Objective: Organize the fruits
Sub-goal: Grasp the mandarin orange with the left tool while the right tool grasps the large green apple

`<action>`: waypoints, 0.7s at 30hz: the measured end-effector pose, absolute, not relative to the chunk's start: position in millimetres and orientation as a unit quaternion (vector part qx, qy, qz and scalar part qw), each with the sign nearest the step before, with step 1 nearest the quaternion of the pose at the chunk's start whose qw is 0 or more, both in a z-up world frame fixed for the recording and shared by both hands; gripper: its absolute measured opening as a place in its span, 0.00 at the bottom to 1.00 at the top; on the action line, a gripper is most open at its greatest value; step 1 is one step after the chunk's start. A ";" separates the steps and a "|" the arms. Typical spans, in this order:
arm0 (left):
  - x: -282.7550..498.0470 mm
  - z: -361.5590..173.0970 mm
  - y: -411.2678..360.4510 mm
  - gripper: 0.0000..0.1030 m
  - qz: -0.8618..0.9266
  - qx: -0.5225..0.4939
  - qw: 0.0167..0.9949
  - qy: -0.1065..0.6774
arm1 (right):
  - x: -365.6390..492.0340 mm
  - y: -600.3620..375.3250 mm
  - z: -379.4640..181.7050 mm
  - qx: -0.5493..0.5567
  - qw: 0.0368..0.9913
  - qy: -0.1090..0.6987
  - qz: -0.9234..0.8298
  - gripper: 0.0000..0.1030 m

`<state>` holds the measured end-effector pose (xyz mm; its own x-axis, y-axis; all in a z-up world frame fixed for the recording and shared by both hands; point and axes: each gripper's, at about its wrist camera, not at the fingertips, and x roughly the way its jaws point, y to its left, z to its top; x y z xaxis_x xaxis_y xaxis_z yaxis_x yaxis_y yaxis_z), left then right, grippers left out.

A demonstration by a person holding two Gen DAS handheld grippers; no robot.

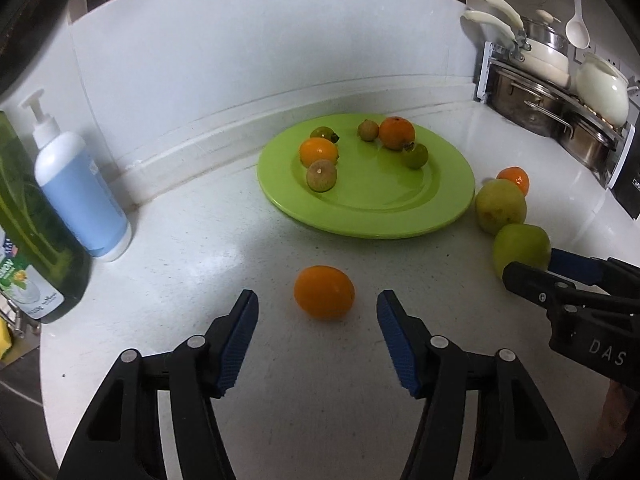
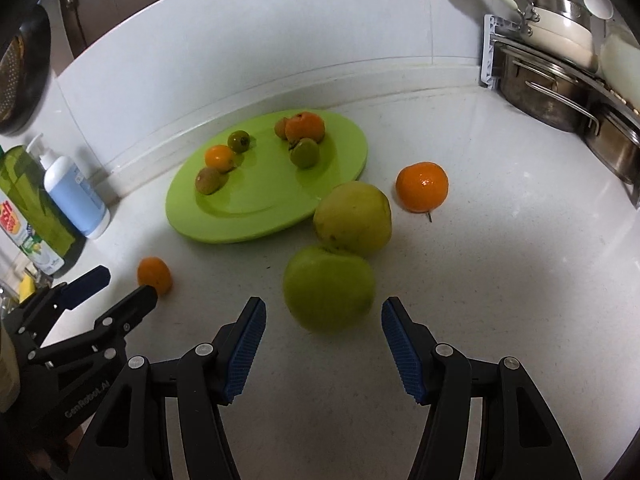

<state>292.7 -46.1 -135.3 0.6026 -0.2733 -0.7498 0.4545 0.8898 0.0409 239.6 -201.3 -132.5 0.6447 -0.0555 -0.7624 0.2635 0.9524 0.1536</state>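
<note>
A green plate (image 1: 440, 200) (image 2: 260, 216) on the white counter holds several small orange and green-brown fruits. My left gripper (image 1: 316, 308) is open, its fingertips on either side of a small orange (image 1: 324, 291) (image 2: 154, 275) lying in front of the plate. My right gripper (image 2: 323, 312) (image 1: 528, 264) is open around the near side of a green apple (image 2: 329, 288) (image 1: 520, 248). A yellow-green apple (image 2: 352, 218) (image 1: 500, 205) touches it behind. A tangerine (image 2: 422, 187) (image 1: 514, 179) lies further right.
A white and blue pump bottle (image 1: 80, 192) (image 2: 74, 196) and a green dish-soap bottle (image 1: 32, 232) (image 2: 28, 208) stand at the left by the wall. A rack of pots and pans (image 1: 552, 92) (image 2: 560, 88) fills the right back corner.
</note>
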 end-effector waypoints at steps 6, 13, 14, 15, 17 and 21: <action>303.2 -145.4 -48.3 0.47 -0.209 0.103 0.880 0.413 | 248.5 -202.1 -139.1 0.130 0.893 0.422 -0.087 0.59; 309.1 -146.6 -49.9 0.40 -0.209 0.098 0.881 0.413 | 252.1 -199.6 -141.0 0.115 0.895 0.422 -0.089 0.52; 309.3 -146.7 -50.3 0.36 -0.211 0.098 0.881 0.413 | 252.4 -200.4 -141.3 0.116 0.895 0.422 -0.090 0.51; 309.7 -147.3 -51.3 0.35 -0.212 0.099 0.880 0.413 | 252.6 -201.0 -141.6 0.115 0.895 0.421 -0.091 0.49; 310.0 -147.6 -53.1 0.35 -0.210 0.102 0.881 0.412 | 252.7 -201.6 -141.5 0.114 0.895 0.421 -0.089 0.49; 308.6 -146.2 -54.0 0.35 -0.213 0.100 0.879 0.414 | 251.6 -201.2 -141.3 0.109 0.898 0.418 -0.088 0.48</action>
<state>308.6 -54.0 -146.2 0.5659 -0.2915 -0.7712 0.4579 0.8890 0.0000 251.6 -201.2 -141.3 0.6353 -0.0657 -0.7695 0.2486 0.9607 0.1232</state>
